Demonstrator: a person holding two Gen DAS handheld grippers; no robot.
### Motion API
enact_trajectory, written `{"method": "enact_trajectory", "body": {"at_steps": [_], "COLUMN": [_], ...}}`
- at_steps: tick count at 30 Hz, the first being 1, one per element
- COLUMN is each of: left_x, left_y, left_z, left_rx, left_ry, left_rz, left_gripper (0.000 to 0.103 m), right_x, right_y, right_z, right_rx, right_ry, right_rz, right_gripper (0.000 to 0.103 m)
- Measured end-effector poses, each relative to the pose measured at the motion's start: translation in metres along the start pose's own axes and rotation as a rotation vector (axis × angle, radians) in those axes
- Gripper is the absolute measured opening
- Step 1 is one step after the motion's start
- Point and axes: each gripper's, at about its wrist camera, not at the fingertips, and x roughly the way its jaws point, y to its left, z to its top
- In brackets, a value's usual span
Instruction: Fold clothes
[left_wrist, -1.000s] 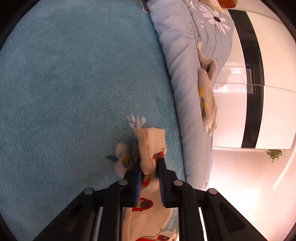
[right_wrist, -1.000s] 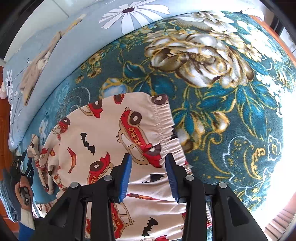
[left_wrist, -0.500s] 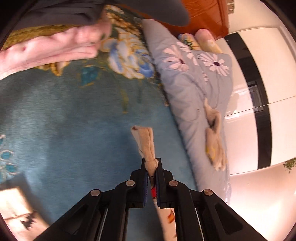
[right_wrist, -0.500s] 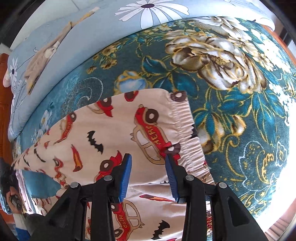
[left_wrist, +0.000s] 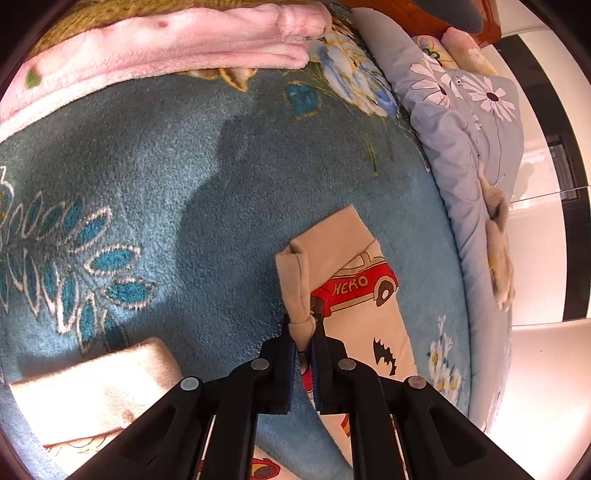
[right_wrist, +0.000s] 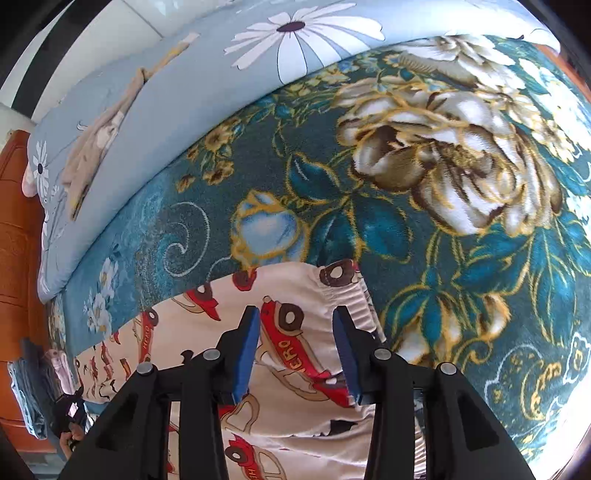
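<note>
Lying now: the cream cotton child's trousers with red "HERO" cars and black bats (right_wrist: 229, 332) are spreading flat on the teal plush blanket with big gold-and-white flowers (right_wrist: 424, 221), the gathered elastic waistband (right_wrist: 347, 291) at the end far from the cuffs.
Running axis: the long line of the garment is going from the waistband, under the right gripper, to the plain beige leg cuff (left_wrist: 314, 258), which is sitting at the left gripper.
Holding hand: the left gripper (left_wrist: 303, 332) is clenching a bunched corner of that cuff between its jaws, and the leg is hanging from it down onto the blanket.
Waiting hand: the right gripper (right_wrist: 295, 332) is standing released, its jaws have just been opening a little wider, and they are hovering over the printed car just beside the waistband; I cannot tell if the pads are touching the cloth.
Nearer hand: for carrying the fold the left one is the nearer, because it already has the cuff; the right one is nearer to the waistband.
Deciding relation: I judge the cuff must be travelling along the long axis toward the waistband, so the direction from left gripper to right gripper is what matters.
Lying around: a folded cream piece with the same print (left_wrist: 96, 391) is resting near the left gripper, a pink fleece blanket (left_wrist: 166, 48) is farther off, and the pale blue daisy-print quilt (right_wrist: 221, 85) is lying along the blanket's edge.
</note>
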Motion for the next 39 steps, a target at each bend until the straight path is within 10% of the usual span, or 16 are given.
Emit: {"method": "enact_trajectory", "body": {"at_steps": [12, 18, 20, 24, 27, 30, 32, 39], "left_x": [0.001, -0.002, -0.008, -0.03, -0.024, 0.003, 0.009, -0.066], "left_y": [-0.009, -0.032, -0.042, -0.064, -0.076, -0.058, -0.034, 0.01], "left_z": [-0.005, -0.002, 0.002, 0.009, 0.016, 0.018, 0.015, 0.014], "left_rx": [0.005, 0.118, 0.162, 0.226, 0.262, 0.231, 0.146, 0.142], "left_ry": [0.005, -0.019, -0.045, -0.139, -0.144, 0.016, 0.121, -0.023], "left_rz": [0.058, 0.106, 0.096, -0.028, 0.015, 0.108, 0.091, 0.007], "left_gripper": [0.01, 0.008, 0.007, 0.007, 0.009, 0.014, 0.042, 0.06], "right_x": [0.023, 0.02, 0.009, -0.024, -0.031, -0.02, -0.008, -0.001], "right_y": [-0.031, -0.013, -0.009, -0.007, -0.003, -0.002, -0.004, -0.019], "right_z": [0.02, 0.023, 0.029, 0.052, 0.066, 0.069, 0.064, 0.054], "right_rx": [0.052, 0.023, 0.023, 0.017, 0.018, 0.009, -0.003, 0.033], "right_ry": [0.036, 0.073, 0.036, -0.09, -0.136, -0.125, -0.093, -0.058], "right_rz": [0.076, 0.088, 0.096, 0.117, 0.11, 0.061, 0.034, 0.069], "right_gripper": [0.042, 0.023, 0.003, 0.003, 0.003, 0.003, 0.003, 0.005]}}
